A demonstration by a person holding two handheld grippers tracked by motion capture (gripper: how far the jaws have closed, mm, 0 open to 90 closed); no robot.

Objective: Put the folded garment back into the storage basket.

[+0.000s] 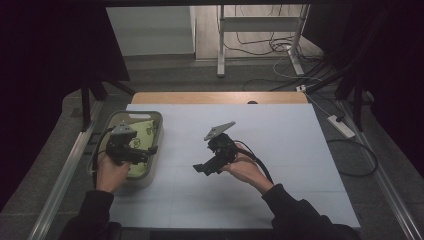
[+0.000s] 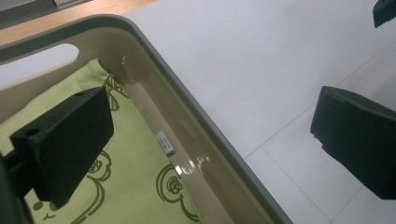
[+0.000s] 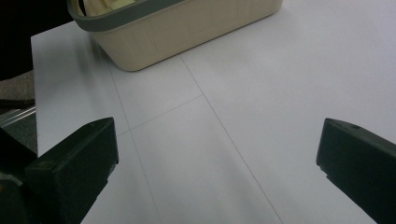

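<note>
Nearest the high camera were the person's dark sleeves and hands, each carrying a black two-jaw tool over the white sheet-covered surface [image 1: 280, 135]. The left hand-held gripper [image 1: 142, 151] hung above the near right part of the beige plastic basket with a grey rim [image 1: 156, 131], which stood at the left edge of the surface, apparently so that it could come down on the light green printed cloth [image 1: 146, 131] lying inside. The right hand-held gripper [image 1: 201, 169] was held low over the bare middle of the surface, well apart from the basket, jaws turned left toward it; that read as waiting rather than working. In the left gripper view the jaws stood wide apart and held nothing: one jaw was over the cloth [image 2: 140, 158] inside the basket, the other outside over the white surface, so the basket's right wall [image 2: 196, 135] ran between them. That straddle suggested the tool had not yet been lined up for a grip on the cloth, which lay flat on the basket floor against the wall, with a small white label stuck on the wall just above it. In the right gripper view the jaws were likewise spread and empty, with bare white surface [image 3: 261, 93] between them and the basket [image 3: 177, 32] farther off at the top, its cloth barely visible over the rim.
</note>
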